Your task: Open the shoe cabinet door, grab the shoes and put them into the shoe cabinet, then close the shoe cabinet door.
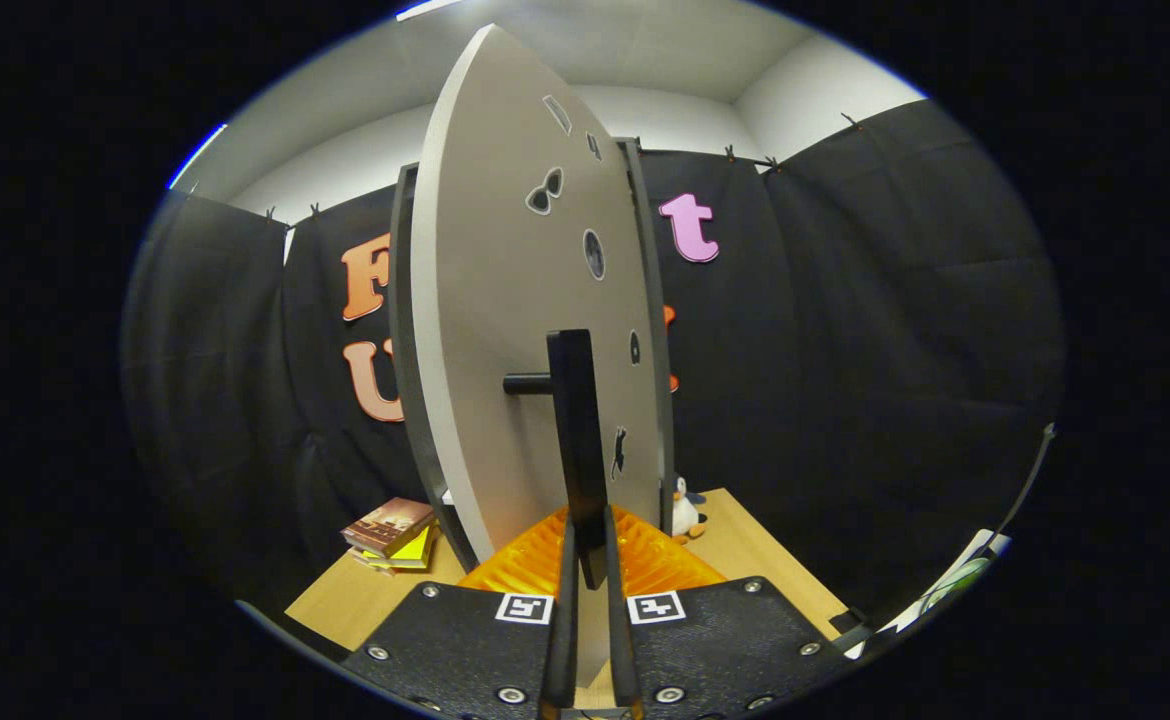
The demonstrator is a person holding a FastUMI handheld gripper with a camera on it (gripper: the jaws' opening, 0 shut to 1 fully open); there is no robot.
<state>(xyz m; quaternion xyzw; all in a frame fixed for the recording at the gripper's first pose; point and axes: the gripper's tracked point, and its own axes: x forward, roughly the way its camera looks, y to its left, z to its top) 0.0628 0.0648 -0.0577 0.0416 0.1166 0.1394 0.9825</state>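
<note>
Gripping the door handle [581,440], the gripper [590,560] jaws seem nearly closed on it.

From my remote seat I see the gripper [587,600] closed on a matt black bar handle [577,430] of a smooth, matt pale-grey cabinet door [490,330], standing on a light wooden tabletop [755,555] with a ribbed, glossy orange plastic mat [535,565] before black cloth.
</note>
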